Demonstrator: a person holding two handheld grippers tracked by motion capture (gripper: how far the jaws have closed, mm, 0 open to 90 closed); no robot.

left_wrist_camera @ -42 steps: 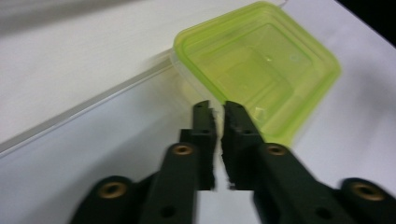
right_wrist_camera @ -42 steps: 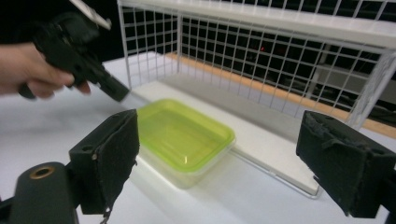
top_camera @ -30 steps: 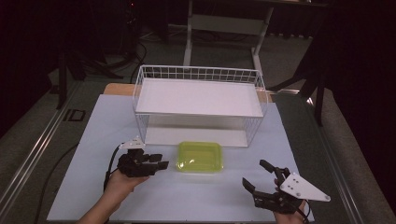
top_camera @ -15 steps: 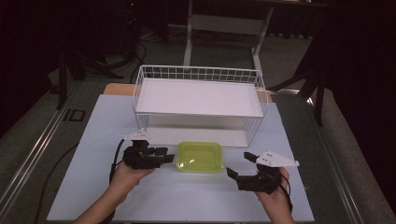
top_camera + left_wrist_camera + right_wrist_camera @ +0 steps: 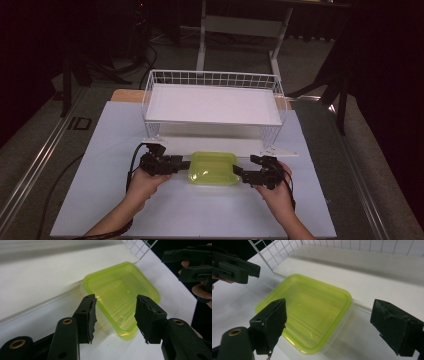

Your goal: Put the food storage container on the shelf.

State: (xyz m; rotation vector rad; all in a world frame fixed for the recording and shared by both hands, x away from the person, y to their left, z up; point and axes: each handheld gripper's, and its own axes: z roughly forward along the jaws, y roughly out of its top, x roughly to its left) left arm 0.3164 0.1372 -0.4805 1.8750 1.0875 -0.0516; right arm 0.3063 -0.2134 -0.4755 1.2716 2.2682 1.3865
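Both tongs are released, and we hold them low at either end of a shallow, translucent yellow-green plastic container (image 5: 213, 168) with rounded corners. Our left gripper (image 5: 181, 164) comes in from the left end, our right gripper (image 5: 240, 172) from the right end; each points inward at the container, its jaws spread with nothing between them. In the left gripper view the two black pads (image 5: 88, 317) frame the near short end of the container (image 5: 122, 305) without touching it, and in the right gripper view the gap is wider still, with the pads (image 5: 272, 322) standing either side of the container (image 5: 304, 312). We judge that this matched, face-to-face placement sets up a two-sided pinch on the short ends, so the container could be lifted level. It sits open side up on the white sheet (image 5: 100, 200) covering the bench, toward the near edge and about midway between left and right, just in front of the white wire-rimmed shelf rack (image 5: 212, 102). Its long axis runs left to right, parallel to the rack's front edge, so each short end faces one gripper. Whether the rack is where the container is meant to go, we cannot tell.
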